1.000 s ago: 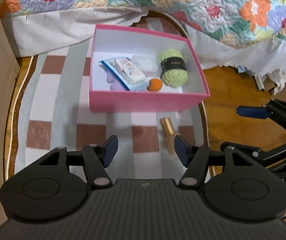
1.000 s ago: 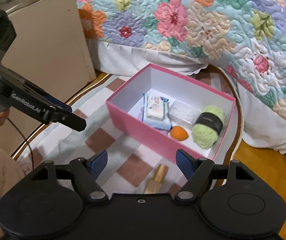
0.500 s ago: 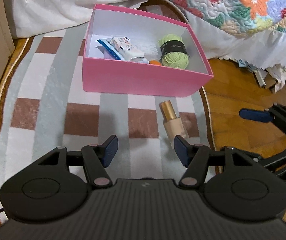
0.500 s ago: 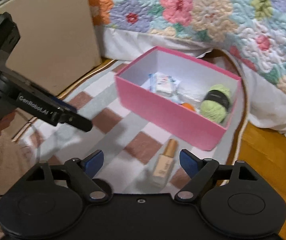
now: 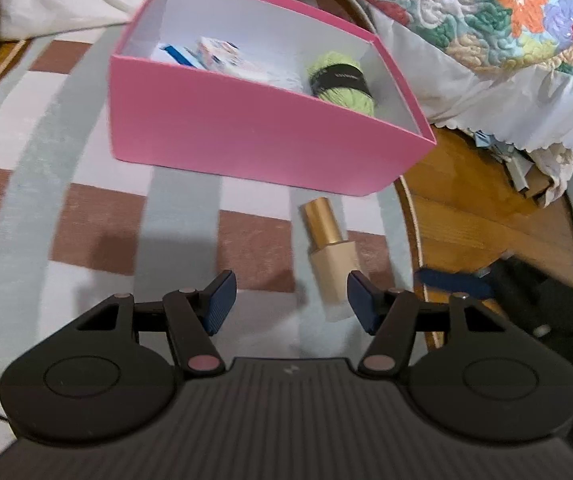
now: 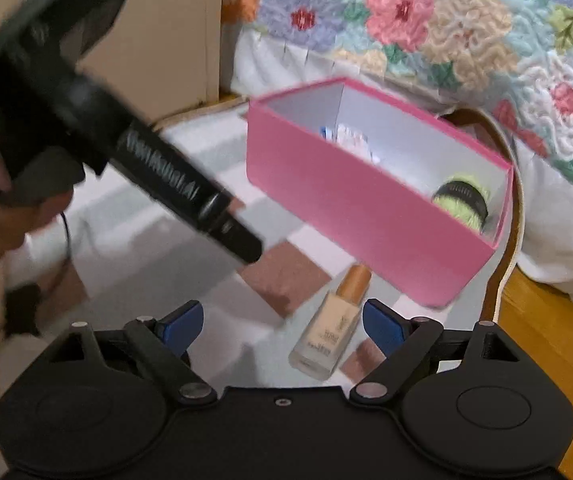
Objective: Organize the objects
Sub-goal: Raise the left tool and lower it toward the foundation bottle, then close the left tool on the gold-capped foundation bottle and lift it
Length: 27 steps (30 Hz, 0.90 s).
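A beige foundation bottle with a gold cap [image 5: 328, 252] lies on the checked rug just in front of the pink box [image 5: 246, 136]. It also shows in the right wrist view [image 6: 332, 326]. The pink box [image 6: 358, 216] holds a green yarn ball [image 5: 342, 84], a white packet [image 5: 226, 54] and other small items. My left gripper [image 5: 288, 302] is open and empty, low over the rug, the bottle near its right finger. My right gripper [image 6: 282, 326] is open and empty, the bottle's base between its fingers.
A bed with a floral quilt [image 6: 426, 20] and white skirt stands behind the box. A beige cabinet [image 6: 166, 40] is at the left. Wooden floor [image 5: 466, 208] lies right of the rug's edge. The left tool and hand [image 6: 86, 136] cross the right wrist view.
Both grippers have dropped lower and closer to the bottle and box. The box now hides more of its contents. Both stay open.
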Available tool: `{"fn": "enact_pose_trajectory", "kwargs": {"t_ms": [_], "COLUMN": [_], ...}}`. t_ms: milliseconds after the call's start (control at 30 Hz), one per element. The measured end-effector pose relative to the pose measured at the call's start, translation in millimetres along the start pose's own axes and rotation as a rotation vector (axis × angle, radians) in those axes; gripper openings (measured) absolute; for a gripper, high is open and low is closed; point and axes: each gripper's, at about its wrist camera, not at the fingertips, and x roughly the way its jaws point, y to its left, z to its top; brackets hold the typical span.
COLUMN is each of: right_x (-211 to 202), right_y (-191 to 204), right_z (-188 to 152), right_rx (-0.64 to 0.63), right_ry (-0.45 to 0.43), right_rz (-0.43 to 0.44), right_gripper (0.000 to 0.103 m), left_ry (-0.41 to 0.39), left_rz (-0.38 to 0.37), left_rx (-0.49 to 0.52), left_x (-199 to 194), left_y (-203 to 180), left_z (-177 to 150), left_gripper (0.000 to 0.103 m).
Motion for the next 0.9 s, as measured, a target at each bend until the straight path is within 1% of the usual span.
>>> {"fn": "enact_pose_trajectory", "kwargs": {"t_ms": [100,233,267,300,333,467,533,567,600,633,667,700,767,800,867,900], "right_x": [16.4,33.1,35.3,37.4,39.6,49.0,54.5,58.1,60.3,58.9,57.2,54.8,48.3,47.3,45.5,44.0], "right_y": [-4.1,-8.4,-9.2,-11.4,-13.3,-25.7,-28.1,-28.2,-27.4,-24.6,-19.4,-14.7,-8.5,-7.1,-6.3,-7.0], "right_z": [-11.4,-24.1,-27.0,-28.6,-29.3,-31.1,-31.2,-31.3,-32.0,-31.4,-29.6,-28.4,-29.6,-31.6,-35.0,-36.1], "right_rx": [0.078,0.148,0.158,0.173,0.192,0.262,0.277,0.281,0.285,0.278,0.262,0.247,0.26,0.276,0.3,0.317], "right_ry": [0.017,0.017,0.012,0.003,-0.004,-0.007,0.017,0.038,0.05,0.052,0.073,0.085,0.093,0.092,0.081,0.079], "right_rz": [0.017,-0.006,-0.004,0.003,0.007,-0.004,-0.024,-0.041,-0.06,-0.073,-0.089,-0.103,-0.088,-0.074,-0.076,-0.071], "right_gripper": [0.089,0.089,0.089,0.089,0.089,0.088,0.076,0.065,0.059,0.055,0.048,0.045,0.045,0.045,0.045,0.045], "left_ry": [-0.009,0.0,0.006,0.018,0.029,0.026,0.032,0.03,0.028,0.021,0.007,-0.002,0.009,0.011,0.016,0.022], "left_rz": [-0.018,-0.045,-0.045,-0.048,-0.055,-0.06,-0.068,-0.08,-0.096,-0.108,-0.103,-0.094,-0.124,-0.124,-0.117,-0.123], "left_rx": [0.004,-0.016,-0.028,-0.039,-0.046,-0.065,-0.082,-0.092,-0.106,-0.111,-0.111,-0.123,-0.155,-0.156,-0.135,-0.144], "left_x": [11.7,30.8,36.2,41.4,46.1,58.2,64.1,65.7,66.7,66.7,64.9,63.4,64.2,64.2,64.0,63.6], "left_y": [-5.2,-7.1,-6.9,-6.9,-7.1,-7.2,-6.4,-5.3,-4.6,-4.8,-6.0,-6.4,-5.0,-5.9,-9.0,-8.5], "left_z": [-3.2,-9.3,-10.0,-11.1,-12.2,-15.7,-16.0,-16.3,-16.1,-15.6,-14.7,-14.3,-15.5,-17.5,-20.2,-21.4], "left_gripper": [0.06,0.059,0.058,0.054,0.052,0.049,0.044,0.041,0.034,0.03,0.024,0.021,0.021,0.021,0.021,0.021]}}
